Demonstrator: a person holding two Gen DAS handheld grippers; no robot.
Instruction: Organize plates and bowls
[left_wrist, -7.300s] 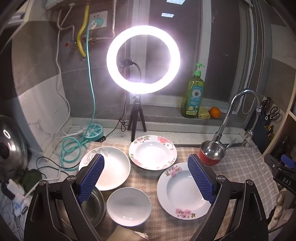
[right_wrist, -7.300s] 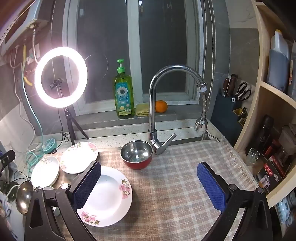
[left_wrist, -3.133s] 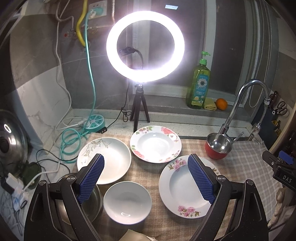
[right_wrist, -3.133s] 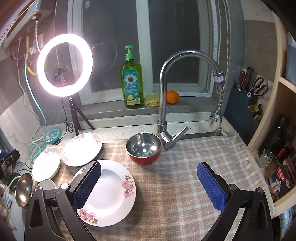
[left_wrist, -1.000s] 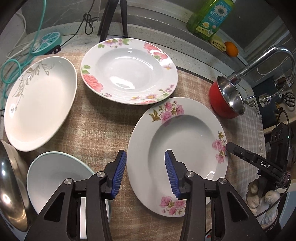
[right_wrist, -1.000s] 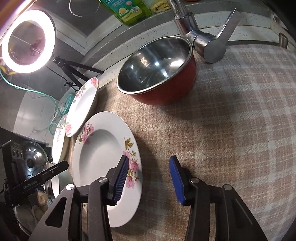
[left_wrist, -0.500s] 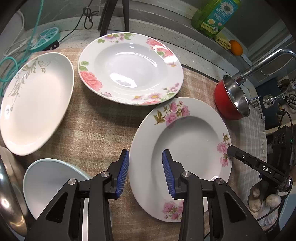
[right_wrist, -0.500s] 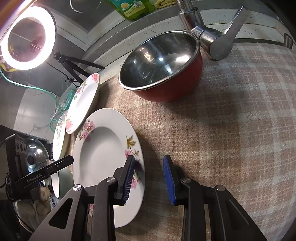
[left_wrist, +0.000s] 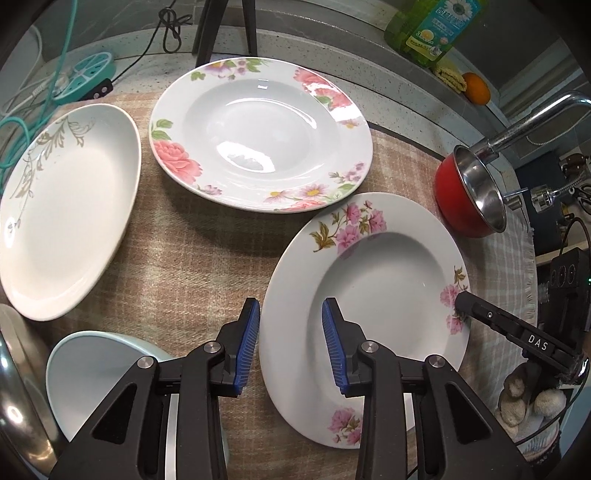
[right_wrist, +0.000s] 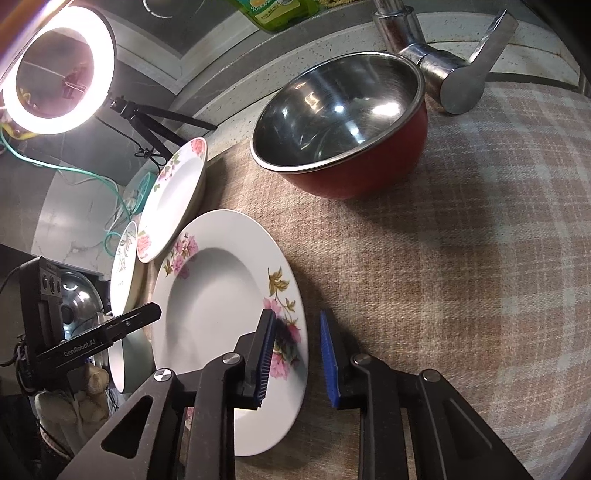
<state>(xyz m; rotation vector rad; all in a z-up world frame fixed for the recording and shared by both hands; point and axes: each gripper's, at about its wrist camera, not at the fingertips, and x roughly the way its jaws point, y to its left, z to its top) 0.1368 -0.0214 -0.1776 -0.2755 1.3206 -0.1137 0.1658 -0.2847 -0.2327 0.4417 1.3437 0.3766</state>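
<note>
Left tongs (left_wrist: 291, 321): part open, not squeezing. One blue pad (left_wrist: 249, 343) hangs just outside the near left rim of the pink-flower plate (left_wrist: 388, 266), over the checked cloth (left_wrist: 184, 251); the other blue pad hangs over the white dip of the plate, so the rim sits in the gap. Cannot tell if either pad touches the plate. Right tongs (right_wrist: 297, 325): part open too, holding nothing. Same plate, other side: one dark-looking pad above the pink flowers on the right rim, the other blue pad over the bare cloth, with the rim between them. Pink-flower plate: flat on the cloth, near and to the right, with a tong at each side. Just beyond it, a rose plate (left_wrist: 258, 129), big and round, close to the pink-flower plate but not on it. To the far left, a white plate with gold leaves (left_wrist: 66, 229), also flat on the cloth. Near left, beside the left tongs, a pale blue bowl (left_wrist: 99, 369). Far right, a red bowl with a shiny steel inside (right_wrist: 351, 173), standing on the cloth right by the foot of the tap (right_wrist: 443, 70). Up on the ledge behind, a green soap bottle (left_wrist: 432, 26) and an orange (left_wrist: 476, 86). Far left in the right tongs' view, a bright ring light (right_wrist: 55, 74) on a black stand.
</note>
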